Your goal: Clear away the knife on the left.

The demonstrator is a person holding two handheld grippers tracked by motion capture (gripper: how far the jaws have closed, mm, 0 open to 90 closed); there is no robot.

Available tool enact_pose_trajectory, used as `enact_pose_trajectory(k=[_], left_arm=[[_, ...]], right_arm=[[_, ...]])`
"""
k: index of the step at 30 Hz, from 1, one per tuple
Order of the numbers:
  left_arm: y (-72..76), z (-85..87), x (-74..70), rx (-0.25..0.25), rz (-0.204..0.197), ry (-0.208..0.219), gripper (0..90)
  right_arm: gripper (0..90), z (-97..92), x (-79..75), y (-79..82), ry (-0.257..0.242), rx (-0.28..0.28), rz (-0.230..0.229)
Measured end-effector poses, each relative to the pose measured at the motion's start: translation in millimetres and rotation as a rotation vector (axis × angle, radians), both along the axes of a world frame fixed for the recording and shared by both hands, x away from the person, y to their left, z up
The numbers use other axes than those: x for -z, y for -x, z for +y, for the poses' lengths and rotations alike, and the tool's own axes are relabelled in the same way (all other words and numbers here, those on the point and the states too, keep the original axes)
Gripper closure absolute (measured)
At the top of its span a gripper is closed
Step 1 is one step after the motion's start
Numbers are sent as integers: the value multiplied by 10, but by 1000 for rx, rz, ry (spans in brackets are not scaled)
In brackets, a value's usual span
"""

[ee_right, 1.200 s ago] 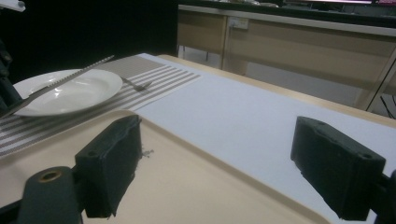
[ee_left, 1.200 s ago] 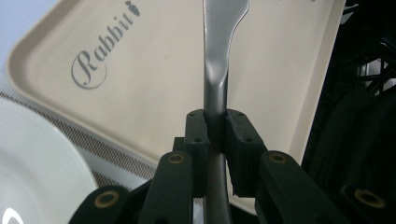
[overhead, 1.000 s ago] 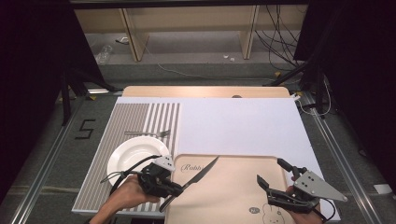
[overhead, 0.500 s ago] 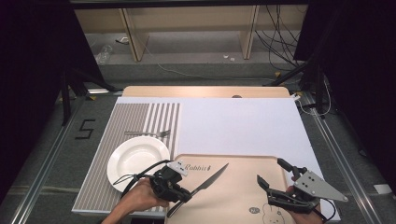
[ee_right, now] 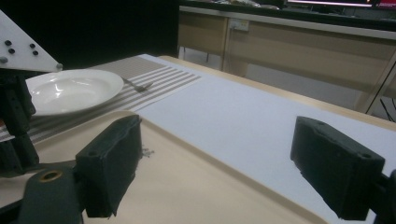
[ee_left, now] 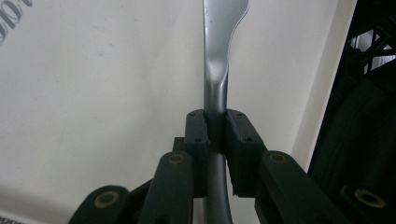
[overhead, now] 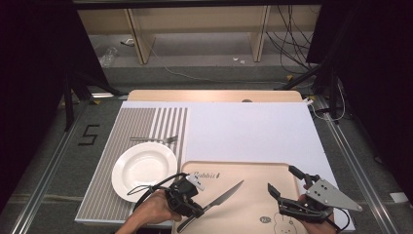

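Knife carried rightward over the tray

The left claw (overhead: pixel 197 210), clamped on the knife (overhead: pixel 225 194), has moved from beside the plate (overhead: pixel 144 168) to above the tray (overhead: pixel 253 170), sinking slightly.

Knife (ee_left: pixel 218 56) clamped in the left gripper (ee_left: pixel 215 135) above the pale tray (ee_left: pixel 102 93).

The two black pads (ee_left: pixel 196 140) press on the metal handle from both sides, right where it narrows below the blade. The knife runs straight up and away from the gripper, its blade widening near the top edge. Beneath it lies the cream floor of the tray, with part of some dark lettering (ee_left: pixel 14 18) at the upper left corner. To the right the tray's rim gives way to dark shapes.
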State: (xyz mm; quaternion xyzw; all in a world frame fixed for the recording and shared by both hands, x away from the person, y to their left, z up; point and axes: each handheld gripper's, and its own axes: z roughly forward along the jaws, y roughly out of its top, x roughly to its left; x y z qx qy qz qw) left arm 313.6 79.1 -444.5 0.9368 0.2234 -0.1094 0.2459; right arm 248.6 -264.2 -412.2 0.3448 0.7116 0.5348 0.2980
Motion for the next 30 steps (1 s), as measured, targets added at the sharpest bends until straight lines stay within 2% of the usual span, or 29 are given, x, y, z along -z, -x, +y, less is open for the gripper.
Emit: enact_pose_trajectory(k=[15,24,30], left_arm=[[3,-83,128,-2,40,-38,795],[17,-89,194,13,46,-89,794],[22,-86,203,11,47,-91,792]], right_arm=[[173,-3,0,1,2,0,1],[174,-2,4,-4,-1,-1,-2],[174,0,3,-1,2,-2,2]])
